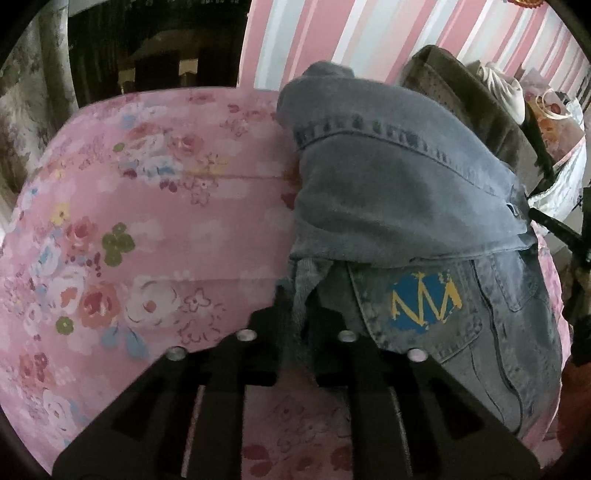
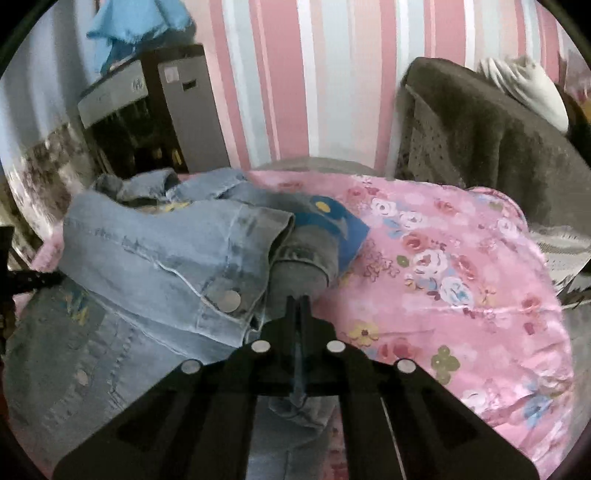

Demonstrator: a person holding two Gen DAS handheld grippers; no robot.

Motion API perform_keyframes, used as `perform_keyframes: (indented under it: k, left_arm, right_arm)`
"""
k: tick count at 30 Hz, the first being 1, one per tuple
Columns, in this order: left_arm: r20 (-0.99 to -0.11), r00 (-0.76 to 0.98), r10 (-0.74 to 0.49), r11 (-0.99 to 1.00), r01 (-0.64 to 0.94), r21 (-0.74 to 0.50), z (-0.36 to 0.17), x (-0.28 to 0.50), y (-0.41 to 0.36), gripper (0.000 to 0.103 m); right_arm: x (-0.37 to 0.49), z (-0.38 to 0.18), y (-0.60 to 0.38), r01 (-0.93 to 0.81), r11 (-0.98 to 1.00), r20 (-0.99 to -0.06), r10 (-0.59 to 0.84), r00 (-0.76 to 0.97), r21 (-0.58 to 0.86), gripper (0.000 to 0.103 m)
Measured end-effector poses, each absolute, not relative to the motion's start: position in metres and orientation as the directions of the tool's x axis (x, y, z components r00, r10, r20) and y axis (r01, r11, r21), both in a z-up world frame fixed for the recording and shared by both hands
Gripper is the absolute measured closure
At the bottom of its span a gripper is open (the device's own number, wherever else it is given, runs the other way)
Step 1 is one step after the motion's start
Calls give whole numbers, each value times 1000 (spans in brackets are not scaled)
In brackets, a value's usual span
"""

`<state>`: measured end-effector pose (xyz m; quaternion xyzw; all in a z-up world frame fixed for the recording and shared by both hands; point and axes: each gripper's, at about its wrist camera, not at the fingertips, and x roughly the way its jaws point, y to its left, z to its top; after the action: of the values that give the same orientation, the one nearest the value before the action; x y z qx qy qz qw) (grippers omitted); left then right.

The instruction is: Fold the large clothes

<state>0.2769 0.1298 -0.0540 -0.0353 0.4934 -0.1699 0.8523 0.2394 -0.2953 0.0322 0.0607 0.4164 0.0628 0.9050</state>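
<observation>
A light blue denim jacket [image 1: 399, 192] lies bunched on a pink floral bedsheet [image 1: 129, 221], a blue and yellow patch [image 1: 424, 302] showing on its lower panel. My left gripper [image 1: 300, 302] pinches a hanging fold at the jacket's left edge, and denim fills the gap between its fingers. In the right wrist view the jacket [image 2: 155, 251] lies at left, a buttoned sleeve cuff [image 2: 229, 300] folded over it. My right gripper [image 2: 297, 301] is shut at the jacket's right edge, with a thin blue strip of denim between its fingers.
A pink and blue striped wall [image 2: 332, 74] rises behind the bed. A dark brown blanket [image 2: 498, 147] with a white cloth [image 2: 532, 88] on it is heaped at the back right. A grey cabinet [image 2: 184, 110] stands at the back left, under a light blue cloth [image 2: 129, 29].
</observation>
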Motion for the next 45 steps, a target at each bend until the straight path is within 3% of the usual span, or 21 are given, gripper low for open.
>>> perform_keyframes:
  k: [1,2,3,4,6,7,17,21,28,32,38,45]
  left_arm:
    - [-825,463,-323,941,251,-227,-51,278,129,63]
    - [-817,480,-318,944,243,-225,-46,278,130,47]
    - [-812,493,-314,946,237,-222,-43,279,130,42]
    - [-805,501,-317,945,238,-224,-37,281,129,42]
    - [-795,512,-326,942,247,-227,-27,286,126,41]
    - [-790,519,-326,942,250,-224,-22,290,124,41]
    - [-740,561,-371,925,297,-239,13,340,81,46]
    - [-766,567,-303,942,301,-149,8,354,55,45]
    - [-827,508,-240,952,289,-98,-23,374,55,48]
    - [-842,495,-214,952,298,-67,-38,384,53,43]
    - [-839,485,-245,952,283,-114,-45,391,65,29]
    - [-811,527,-256,952,284,-116,-17,377,76,29]
  right_arm:
    - [240,34,-297,-61,982,-737,174,653,178,98]
    - [241,35,-298,-58,981,-733,178,657,186,97]
    - [242,38,-298,-54,980,-726,180,663,193,95]
    - [243,40,-298,-56,978,-718,185,671,200,90]
    - [247,46,-297,-58,978,-704,183,686,198,64]
    - [248,51,-294,-64,979,-696,182,694,192,62]
    - [278,65,-246,-178,984,-692,141,708,18,62]
    - [287,53,-234,-210,978,-713,149,685,3,62]
    - [308,17,-232,-219,974,-769,95,632,-60,66]
    - [324,2,-231,-222,972,-791,70,608,-84,67]
    - [334,0,-233,-226,972,-809,85,581,-60,66]
    - [316,41,-261,-226,972,-752,194,630,61,60]
